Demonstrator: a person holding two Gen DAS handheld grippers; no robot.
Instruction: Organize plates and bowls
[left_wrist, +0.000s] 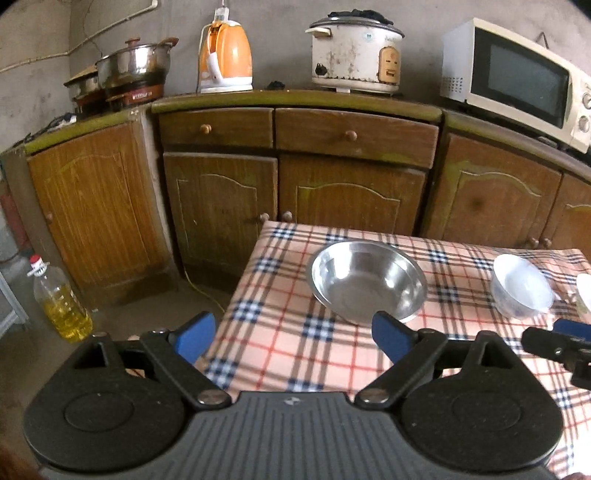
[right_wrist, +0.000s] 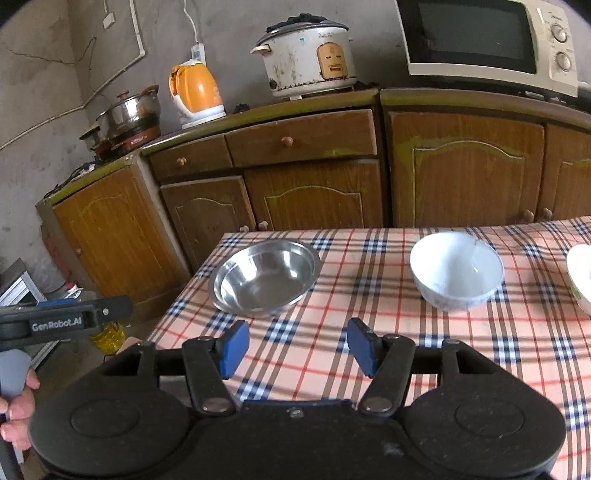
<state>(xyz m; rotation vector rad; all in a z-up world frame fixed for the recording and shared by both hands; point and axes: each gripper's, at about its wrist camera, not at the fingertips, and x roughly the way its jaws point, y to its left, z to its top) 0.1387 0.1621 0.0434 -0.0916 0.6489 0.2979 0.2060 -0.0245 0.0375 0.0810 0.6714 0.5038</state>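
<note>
Your left gripper (left_wrist: 293, 338) hangs wide open and empty over the near edge of the checked tablecloth (left_wrist: 288, 354), and only its view shows the oil bottle (left_wrist: 61, 301) on the floor, while your right gripper (right_wrist: 293, 349), also open and empty, sees your hand (right_wrist: 16, 410). The shiny, empty steel bowl (left_wrist: 367, 280) sits just beyond the left gripper's right finger. The white bowl (right_wrist: 456, 271) stands upright to its right, ahead of the right gripper.
</note>
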